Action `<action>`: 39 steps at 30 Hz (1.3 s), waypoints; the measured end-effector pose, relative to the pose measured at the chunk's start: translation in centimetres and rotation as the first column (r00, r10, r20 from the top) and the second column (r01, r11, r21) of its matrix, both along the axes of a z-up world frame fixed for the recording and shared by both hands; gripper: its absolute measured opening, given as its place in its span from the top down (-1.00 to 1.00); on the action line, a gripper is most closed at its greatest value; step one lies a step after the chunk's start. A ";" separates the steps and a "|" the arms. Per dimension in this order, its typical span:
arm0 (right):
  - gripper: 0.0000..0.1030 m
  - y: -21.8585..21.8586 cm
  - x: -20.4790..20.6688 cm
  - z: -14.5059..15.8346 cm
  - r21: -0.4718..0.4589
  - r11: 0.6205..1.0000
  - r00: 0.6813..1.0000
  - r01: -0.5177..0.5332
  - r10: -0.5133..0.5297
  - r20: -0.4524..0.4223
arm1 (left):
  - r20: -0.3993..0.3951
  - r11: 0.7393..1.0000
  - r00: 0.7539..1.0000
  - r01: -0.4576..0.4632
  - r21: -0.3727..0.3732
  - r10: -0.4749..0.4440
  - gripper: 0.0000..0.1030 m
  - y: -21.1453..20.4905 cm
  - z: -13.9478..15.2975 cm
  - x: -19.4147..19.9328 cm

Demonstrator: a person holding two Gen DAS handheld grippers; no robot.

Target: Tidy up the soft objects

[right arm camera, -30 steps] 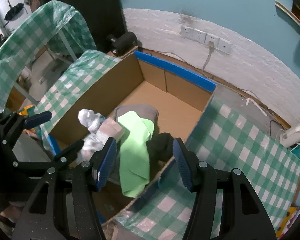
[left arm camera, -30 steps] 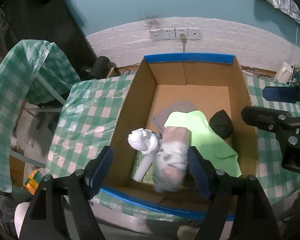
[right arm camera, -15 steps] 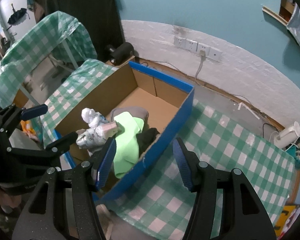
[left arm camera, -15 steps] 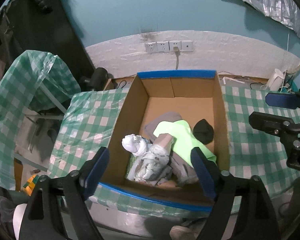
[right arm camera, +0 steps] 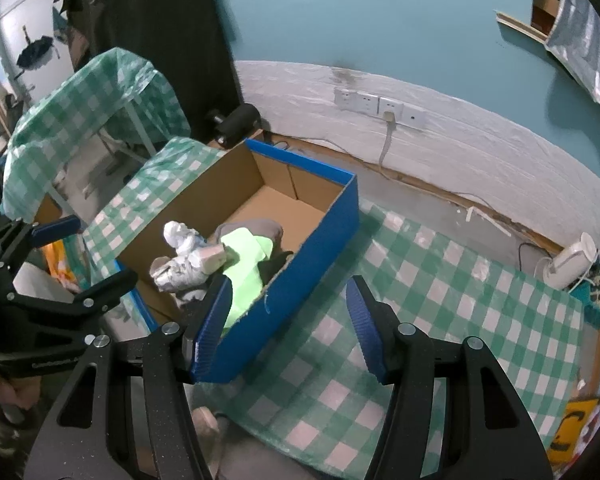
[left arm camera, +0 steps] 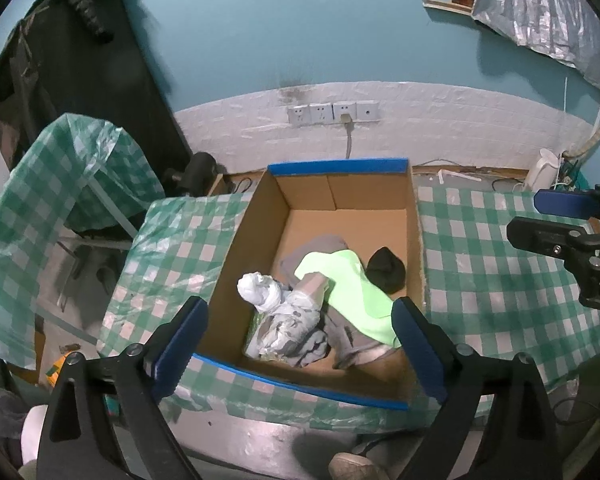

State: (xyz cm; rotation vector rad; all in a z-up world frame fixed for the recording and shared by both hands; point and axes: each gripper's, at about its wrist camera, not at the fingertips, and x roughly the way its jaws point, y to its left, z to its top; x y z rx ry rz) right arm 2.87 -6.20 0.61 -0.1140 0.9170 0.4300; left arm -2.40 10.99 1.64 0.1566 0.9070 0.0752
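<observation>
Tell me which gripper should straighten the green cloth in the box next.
Left, probably. The left gripper, open, looks straight down over the box and the green cloth. The right gripper, also open, sits beside the box over the tablecloth.

I see a matt brown cardboard box (left arm camera: pixel 236 264) edged in glossy blue tape. Inside lie a soft lime-green cloth (left arm camera: pixel 352 292), a fuzzy black knit piece (left arm camera: pixel 386 270) and a crinkled white plastic bundle (left arm camera: pixel 284 320). The bench (left arm camera: pixel 492 280) wears shiny checked plastic sheeting. My left tongs (left arm camera: pixel 298 350) carry ribbed blue pads on matt black plastic.
</observation>
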 end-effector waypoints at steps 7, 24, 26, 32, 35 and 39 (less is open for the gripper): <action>-0.14 -1.7 -0.3 -0.2 0.017 0.999 0.999 0.032 -0.032 0.007 | 0.017 0.999 0.999 0.034 -0.003 -0.034 -0.97 -1.6 0.4 0.2; -0.14 -3.2 -0.1 -0.6 0.019 0.999 0.999 0.047 -0.047 -0.003 | 0.012 0.999 0.999 0.037 -0.015 -0.037 -0.98 -3.1 0.4 0.4; -0.14 -3.4 0.0 -0.8 0.017 0.999 0.999 0.050 -0.050 -0.003 | 0.012 0.999 0.999 0.037 -0.014 -0.037 -0.97 -3.3 0.3 0.5; -0.14 -3.3 0.0 -0.8 0.018 0.998 0.998 0.056 -0.056 -0.006 | 0.018 0.999 0.999 0.040 -0.004 -0.040 -0.97 -3.3 0.4 0.4; -0.14 -3.4 0.0 -0.8 0.017 0.998 0.998 0.057 -0.056 -0.007 | 0.010 0.999 0.999 0.042 0.001 -0.042 -0.97 -3.3 0.3 0.5; -0.14 -3.4 0.0 -0.9 0.017 0.998 0.998 0.055 -0.055 -0.006 | 0.002 0.999 0.999 0.042 0.013 -0.042 -0.97 -3.3 0.2 0.4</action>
